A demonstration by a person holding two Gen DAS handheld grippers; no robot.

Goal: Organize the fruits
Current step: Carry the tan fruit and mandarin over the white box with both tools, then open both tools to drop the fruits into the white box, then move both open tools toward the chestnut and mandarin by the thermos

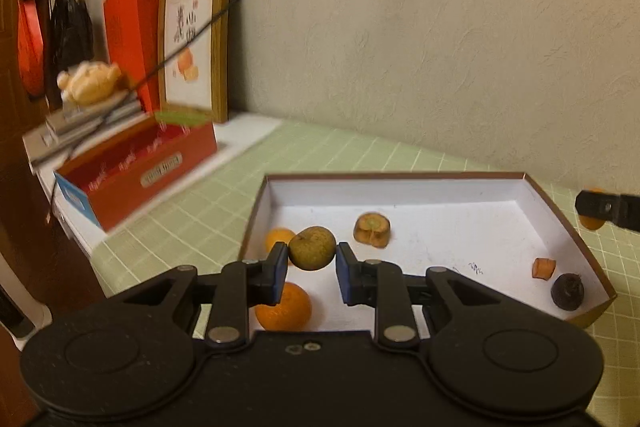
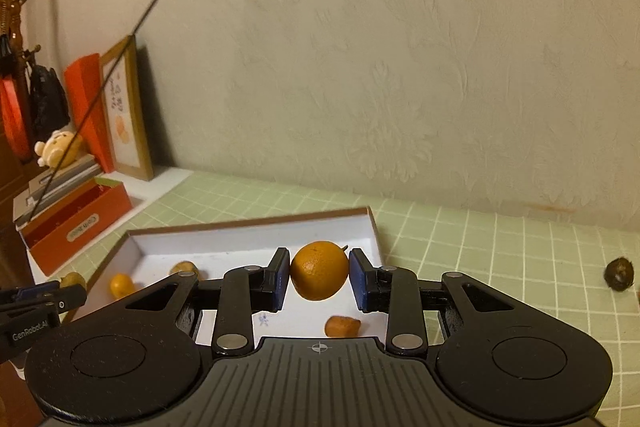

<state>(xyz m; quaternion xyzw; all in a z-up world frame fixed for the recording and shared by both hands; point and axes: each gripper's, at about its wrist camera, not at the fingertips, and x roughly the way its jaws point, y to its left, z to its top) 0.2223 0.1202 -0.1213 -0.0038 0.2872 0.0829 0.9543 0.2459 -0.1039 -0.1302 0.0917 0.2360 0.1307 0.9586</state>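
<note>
My left gripper (image 1: 312,259) is shut on a small olive-green round fruit (image 1: 312,247), held above the near left corner of a shallow white box (image 1: 400,183). Below it in the box lie two oranges (image 1: 285,307) (image 1: 278,238), a cut brownish fruit (image 1: 372,229), a small orange piece (image 1: 544,268) and a dark round fruit (image 1: 567,291). My right gripper (image 2: 319,277) is shut on an orange (image 2: 319,270) over the same box (image 2: 256,225). The right gripper's tip shows at the right edge of the left wrist view (image 1: 604,207).
The box sits on a green checked tablecloth (image 2: 500,259). A dark round fruit (image 2: 619,274) lies on the cloth at the right. At the left stand a red box (image 1: 136,167), stacked books with a plush toy (image 1: 89,83), a framed picture (image 1: 196,43) and a wall behind.
</note>
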